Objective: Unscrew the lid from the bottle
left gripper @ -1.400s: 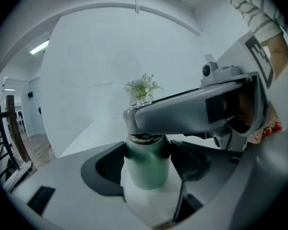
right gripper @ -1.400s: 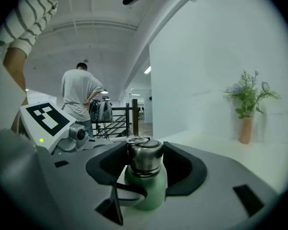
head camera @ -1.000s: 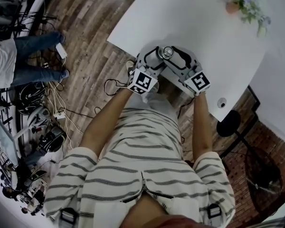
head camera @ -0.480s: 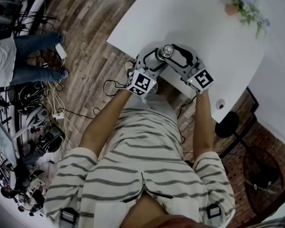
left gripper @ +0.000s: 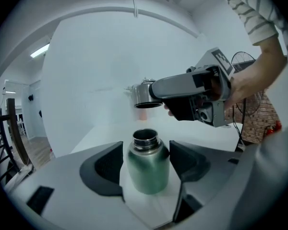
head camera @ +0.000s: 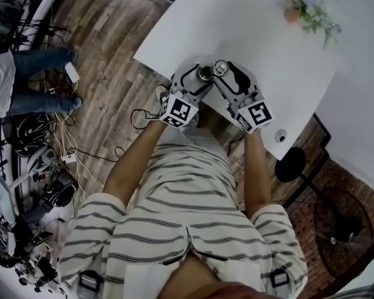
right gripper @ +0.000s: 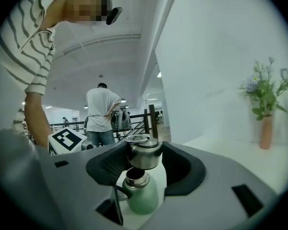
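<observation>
1. The left gripper [left gripper: 146, 160] is clamped on the green bottle [left gripper: 145, 169]. In the left gripper view both dark pads sit snug against the bottle's sides around its shoulder. The jaws are only as far apart as the bottle is wide.
2. The bottle stands upright between those jaws with its steel neck sticking up, and the mouth is wide open with nothing on it. I honestly can't tell if its base rests on the white table [head camera: 268, 48] or hangs just over it.
3. The right gripper [right gripper: 144, 158] is clenched on the metal lid [right gripper: 144, 153]. In the right gripper view the lid sits squarely between the two pads, gripped on both sides. The jaws are partly spread to about the lid's width and nowhere near slammed together.
4. The lid is fully off. The left gripper view shows it up in the air above the bottle's mouth, with a clear gap between the two and its hollow underside facing down. From the right gripper's own camera it lines up right over the open neck, so it's close but not touching.
5. In the head view the two grippers meet nose to nose over the near edge of the table, with the left one holding the bottle from one side and the right one coming in from the other.
6. Further back on the table there's a vase of flowers [head camera: 308, 8], well apart from all this.
</observation>
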Available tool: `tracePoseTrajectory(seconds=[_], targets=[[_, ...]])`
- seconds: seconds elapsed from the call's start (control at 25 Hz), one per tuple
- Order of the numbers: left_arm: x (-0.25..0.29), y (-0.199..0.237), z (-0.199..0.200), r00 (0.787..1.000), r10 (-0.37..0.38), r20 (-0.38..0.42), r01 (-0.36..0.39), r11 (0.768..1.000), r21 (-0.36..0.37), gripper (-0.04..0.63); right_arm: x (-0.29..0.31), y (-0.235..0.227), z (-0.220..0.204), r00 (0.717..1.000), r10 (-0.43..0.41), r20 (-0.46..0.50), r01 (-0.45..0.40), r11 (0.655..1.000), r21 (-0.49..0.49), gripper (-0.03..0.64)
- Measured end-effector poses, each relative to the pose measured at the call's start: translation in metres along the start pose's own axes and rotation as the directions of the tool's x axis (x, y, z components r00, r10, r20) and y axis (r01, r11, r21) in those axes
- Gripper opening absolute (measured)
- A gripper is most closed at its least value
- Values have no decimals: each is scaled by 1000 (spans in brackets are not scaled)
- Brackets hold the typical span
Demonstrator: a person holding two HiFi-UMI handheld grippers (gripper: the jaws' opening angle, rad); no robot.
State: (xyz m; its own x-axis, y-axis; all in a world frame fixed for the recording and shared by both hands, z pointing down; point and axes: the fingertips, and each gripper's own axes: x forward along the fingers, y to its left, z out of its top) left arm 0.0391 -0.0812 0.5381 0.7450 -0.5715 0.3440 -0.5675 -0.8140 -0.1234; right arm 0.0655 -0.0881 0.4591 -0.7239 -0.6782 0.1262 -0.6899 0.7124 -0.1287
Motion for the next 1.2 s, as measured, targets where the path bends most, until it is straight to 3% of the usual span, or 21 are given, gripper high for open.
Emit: tracePoseTrajectory(seconds=[0.28, 0.56, 0.68, 0.92, 1.2], targets=[[-35, 15, 31, 995, 88, 49, -85, 994, -63, 200, -17, 4, 35, 983, -183, 33, 183, 983, 7, 235], [-72, 42, 86, 968, 219, 125, -186, 955, -230, 66, -38, 18, 82, 951, -300, 68, 302, 953, -26, 235], [-95, 45, 103, 955, 264, 135, -224, 940, -258, 13, -49, 28, 101, 933, -350, 83, 353, 935, -21, 233], [-128, 40, 131, 935, 320, 150, -269, 920, -286, -2, -64, 46, 129, 912, -393, 116, 399, 917, -28, 233], [-160, 25, 163, 922, 346, 176, -299, 922, -245, -2, -76, 63, 142, 903, -406, 139, 411, 911, -14, 233]])
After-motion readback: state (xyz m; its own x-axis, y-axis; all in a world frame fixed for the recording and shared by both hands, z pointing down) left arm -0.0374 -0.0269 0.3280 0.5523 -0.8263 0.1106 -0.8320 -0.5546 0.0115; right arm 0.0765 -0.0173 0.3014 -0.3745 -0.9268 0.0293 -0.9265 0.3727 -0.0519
